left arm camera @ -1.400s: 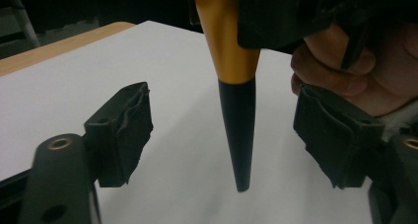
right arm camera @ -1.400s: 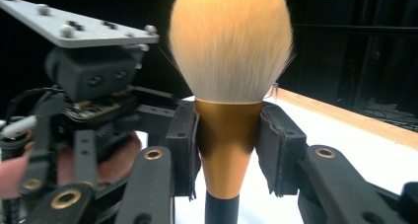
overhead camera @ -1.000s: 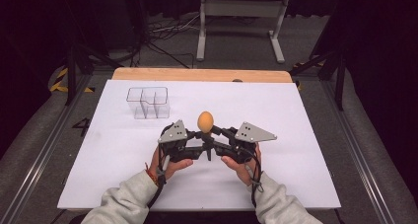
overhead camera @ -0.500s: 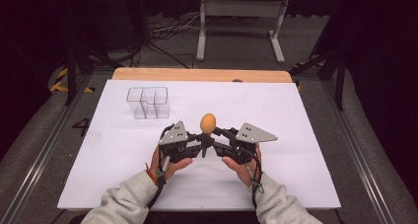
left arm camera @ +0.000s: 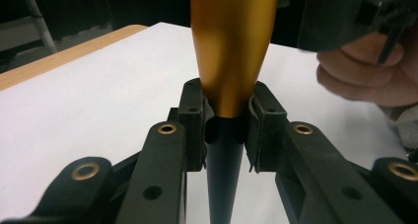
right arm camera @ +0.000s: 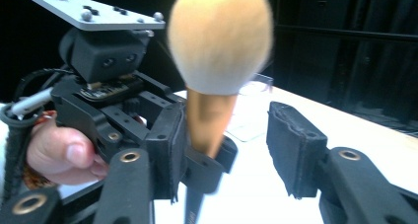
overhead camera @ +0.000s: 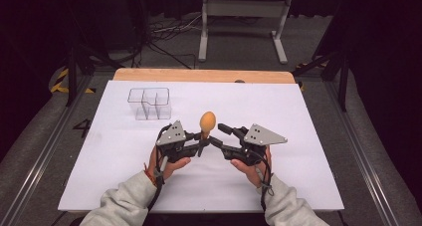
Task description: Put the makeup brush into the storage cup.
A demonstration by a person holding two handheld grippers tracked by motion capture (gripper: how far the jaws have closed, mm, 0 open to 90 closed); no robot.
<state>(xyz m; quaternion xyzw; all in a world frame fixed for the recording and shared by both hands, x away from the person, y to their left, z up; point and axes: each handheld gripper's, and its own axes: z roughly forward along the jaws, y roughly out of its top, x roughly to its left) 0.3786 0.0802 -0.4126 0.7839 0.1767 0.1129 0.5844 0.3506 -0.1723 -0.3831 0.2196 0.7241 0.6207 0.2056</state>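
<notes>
High view puts my left tool (overhead camera: 200,147) clamped on the makeup brush (overhead camera: 207,122), upright over the white surface (overhead camera: 298,116). My right tool (overhead camera: 219,136) has just been opening, pads off the ferrule. Left gripper view crops the bristles; the handle tip is hidden below.

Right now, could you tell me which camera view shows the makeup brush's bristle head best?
The right gripper view: the brush shows its full fluffy head above the gold ferrule. The high view gives a small orange blob. The left gripper view shows the left gripper clamping the ferrule, head cut off.
</notes>
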